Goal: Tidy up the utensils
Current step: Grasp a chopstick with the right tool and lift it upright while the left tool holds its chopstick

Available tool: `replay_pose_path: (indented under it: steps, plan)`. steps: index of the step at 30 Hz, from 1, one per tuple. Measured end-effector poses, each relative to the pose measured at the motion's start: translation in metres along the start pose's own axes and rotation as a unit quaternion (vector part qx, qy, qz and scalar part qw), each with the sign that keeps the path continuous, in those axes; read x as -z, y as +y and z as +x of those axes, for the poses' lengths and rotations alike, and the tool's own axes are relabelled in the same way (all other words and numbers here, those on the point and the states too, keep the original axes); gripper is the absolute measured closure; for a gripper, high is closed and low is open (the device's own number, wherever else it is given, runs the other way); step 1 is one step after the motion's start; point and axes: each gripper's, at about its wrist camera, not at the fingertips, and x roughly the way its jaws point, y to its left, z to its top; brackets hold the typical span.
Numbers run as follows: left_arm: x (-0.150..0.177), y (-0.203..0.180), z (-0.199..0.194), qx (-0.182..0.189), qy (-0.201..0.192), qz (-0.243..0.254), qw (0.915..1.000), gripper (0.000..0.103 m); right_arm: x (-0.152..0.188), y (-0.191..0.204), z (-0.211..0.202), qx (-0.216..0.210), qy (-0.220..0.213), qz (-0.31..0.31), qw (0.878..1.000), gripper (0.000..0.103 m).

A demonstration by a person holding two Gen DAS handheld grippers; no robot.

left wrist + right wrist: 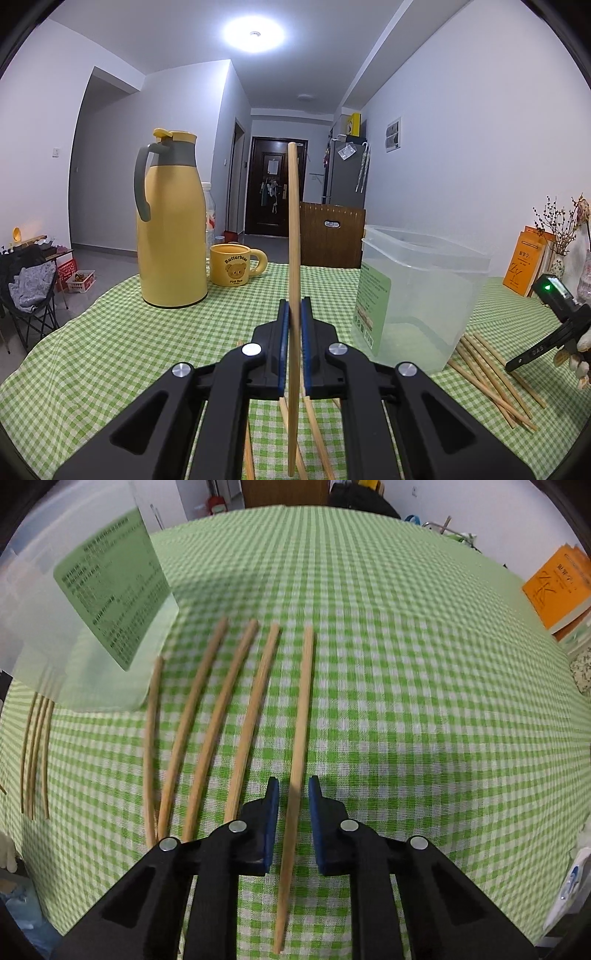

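My left gripper (294, 306) is shut on a wooden chopstick (293, 229) and holds it upright above the green checked tablecloth (129, 343). A clear plastic container (417, 295) with a green label stands to its right. My right gripper (293, 788) is open, low over the cloth, with its jaws either side of the rightmost chopstick (300, 731). Several more chopsticks (207, 720) lie side by side to its left, next to the container (85, 602). The right gripper also shows in the left wrist view (554, 325), beside those chopsticks (487, 373).
A yellow thermos jug (171, 221) and a yellow bear mug (236, 264) stand at the back left. Orange books (554, 587) and a vase of dried flowers (561, 229) are at the right. More chopsticks (35, 753) lie on the container's far side.
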Motion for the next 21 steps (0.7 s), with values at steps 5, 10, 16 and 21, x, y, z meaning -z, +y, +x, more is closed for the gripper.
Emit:
replay_pose_path:
  steps: [5,10,16,21]
  plan:
    - [-0.001,0.0,-0.002,0.003,-0.002,-0.001,1.0,0.099,-0.008,0.009,0.013,0.006,0.016,-0.002,1.0,0.093]
    - [-0.001,0.0,-0.005,0.007,-0.006,-0.001,1.0,0.099,-0.023,0.007,0.016,0.009,0.037,0.007,0.999,0.094]
    - [-0.001,0.001,-0.005,0.008,-0.005,-0.004,0.9999,0.099,-0.032,0.0,0.016,0.005,0.04,0.023,0.999,0.096]
    - [-0.001,0.001,-0.005,0.006,-0.005,-0.005,1.0,0.099,-0.03,-0.003,0.013,0.007,0.033,0.026,0.999,0.096]
